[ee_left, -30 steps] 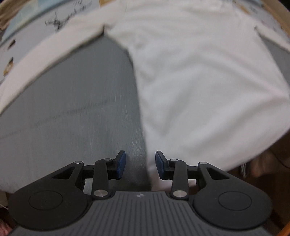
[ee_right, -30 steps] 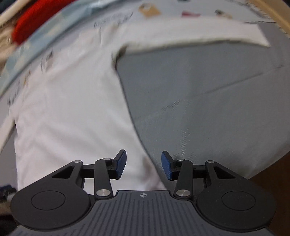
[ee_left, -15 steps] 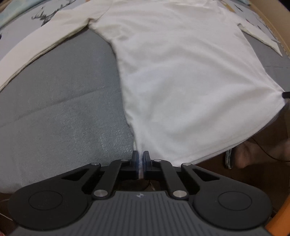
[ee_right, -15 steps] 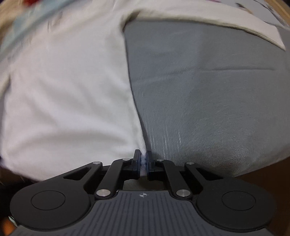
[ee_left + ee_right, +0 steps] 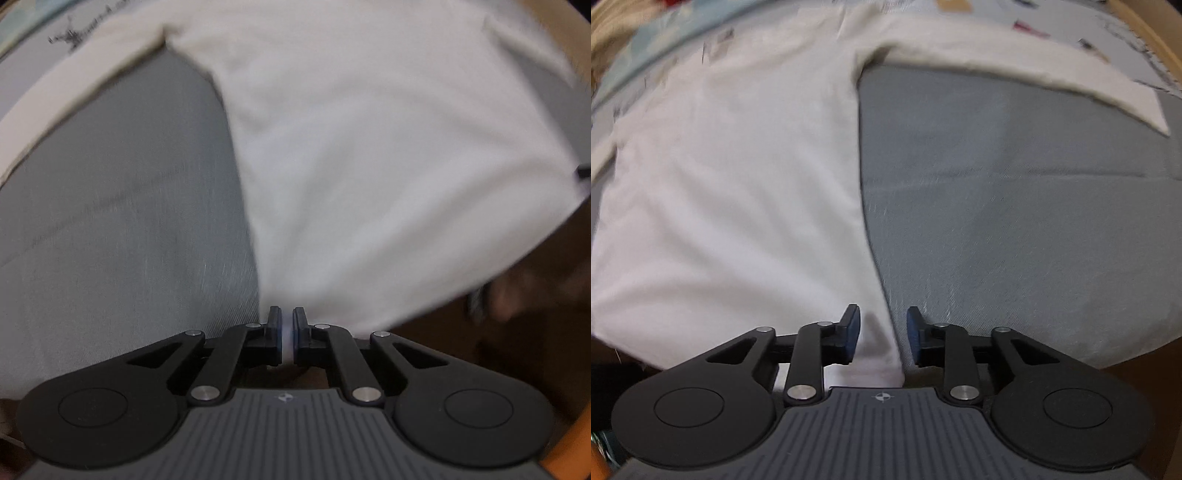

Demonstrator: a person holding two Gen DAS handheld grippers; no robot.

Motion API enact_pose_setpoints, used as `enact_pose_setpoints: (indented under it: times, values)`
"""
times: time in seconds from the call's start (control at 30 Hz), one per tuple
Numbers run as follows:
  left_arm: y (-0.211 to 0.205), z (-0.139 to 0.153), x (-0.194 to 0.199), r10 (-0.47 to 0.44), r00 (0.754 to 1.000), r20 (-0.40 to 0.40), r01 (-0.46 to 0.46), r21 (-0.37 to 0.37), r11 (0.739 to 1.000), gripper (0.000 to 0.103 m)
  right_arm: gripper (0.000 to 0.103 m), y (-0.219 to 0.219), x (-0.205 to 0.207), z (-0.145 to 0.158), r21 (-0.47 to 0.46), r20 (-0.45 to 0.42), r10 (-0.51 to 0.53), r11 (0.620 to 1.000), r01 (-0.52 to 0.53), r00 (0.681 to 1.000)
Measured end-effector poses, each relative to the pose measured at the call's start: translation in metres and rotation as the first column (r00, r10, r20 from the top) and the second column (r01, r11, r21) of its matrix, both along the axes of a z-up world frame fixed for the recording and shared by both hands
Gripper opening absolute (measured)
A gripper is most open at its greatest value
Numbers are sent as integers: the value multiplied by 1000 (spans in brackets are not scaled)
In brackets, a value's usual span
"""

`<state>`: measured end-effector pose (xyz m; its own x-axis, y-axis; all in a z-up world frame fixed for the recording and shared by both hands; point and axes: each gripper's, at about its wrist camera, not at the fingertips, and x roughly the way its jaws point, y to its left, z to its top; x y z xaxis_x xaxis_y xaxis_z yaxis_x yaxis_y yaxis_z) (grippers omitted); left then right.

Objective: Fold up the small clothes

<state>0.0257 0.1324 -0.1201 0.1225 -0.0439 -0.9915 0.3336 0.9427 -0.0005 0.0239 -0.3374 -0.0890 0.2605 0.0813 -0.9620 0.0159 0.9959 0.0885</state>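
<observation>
Left claw (image 5: 286,338): jaws nearly closed, pinching the near hem corner of the white long-sleeved shirt (image 5: 369,147) at 6 o'clock in its view, presumably to lift that corner for a fold. Right claw (image 5: 879,334): jaws parted, straddling the opposite hem corner at 6 o'clock without gripping it, judged released or not yet taken. Shirt: spread flat on the grey bed cover (image 5: 1015,221), body towards 12 o'clock, one sleeve (image 5: 1034,77) stretched to 2 o'clock in the right view; laid open so edges can be found.
</observation>
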Motion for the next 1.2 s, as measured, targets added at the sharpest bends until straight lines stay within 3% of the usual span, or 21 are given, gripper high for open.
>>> enact_pose_setpoints:
  times: [0.07, 0.17, 0.2, 0.27, 0.33, 0.37, 0.43, 0.5, 0.57, 0.6, 0.67, 0.73, 0.8, 0.87, 1.0, 1.2]
  values:
    - [-3, 3, 2, -12, 1000, 15, 12, -15, 1000, 7, 32, 3, 3, -14, -65, -73, 24, 997, -29, 997]
    - [2, 15, 5, 19, 998, 53, -15, -85, 996, 23, 35, -4, 4, -13, -52, -47, 8, 999, -11, 999]
    - [2, 13, 6, 18, 999, 45, -14, -72, 997, 29, 35, -6, 5, -11, -41, -39, 2, 999, -4, 999]
    - [0, 1, 6, 5, 1000, 11, -5, 8, 1000, 29, 35, -7, 5, -13, -65, -58, 6, 998, -10, 998]
    - [-1, 3, 6, 7, 1000, 27, -8, 12, 1000, 30, 35, -7, 8, -11, -80, -55, -4, 997, 0, 998]
    - [1, 9, 9, 23, 998, 60, -22, -15, 1000, 31, 35, -7, 10, -2, -80, -19, -12, 997, 10, 1000]
    - [7, 27, 15, 80, 985, 151, -69, -72, 995, 45, 35, -8, 12, 27, -86, 100, -6, 996, 15, 995]
    - [13, 41, 20, 146, 961, 236, -124, -106, 987, 63, 36, -8, 14, 67, -80, 248, 1, 997, 20, 969]
    - [16, 54, 27, 208, 927, 312, -177, -126, 976, 64, 40, -8, 12, 104, -66, 388, 8, 998, 20, 922]
    - [15, 58, 32, 233, 911, 341, -197, -138, 971, 64, 48, -6, 11, 121, -65, 451, 22, 998, 8, 892]
    - [16, 67, 35, 275, 881, 384, -230, -160, 960, 64, 55, -5, 4, 141, -82, 538, 51, 997, -7, 841]
    - [13, 74, 40, 296, 860, 417, -250, -161, 955, 64, 55, -8, -2, 147, -92, 598, 54, 996, 2, 800]
    - [6, 76, 43, 302, 847, 437, -260, -155, 953, 64, 55, -9, -3, 131, -70, 624, 19, 997, 31, 782]
    - [6, 77, 44, 311, 839, 446, -269, -158, 950, 64, 51, -7, 3, 116, -89, 538, 3, 995, 54, 843]
    - [4, 85, 38, 327, 823, 464, -278, -172, 945, 64, 52, 9, 13, 107, -133, 542, 36, 990, 44, 840]
    - [-2, 95, 41, 356, 782, 512, -296, -198, 935, 64, 52, 28, 30, 96, -200, 492, 109, 980, -10, 864]
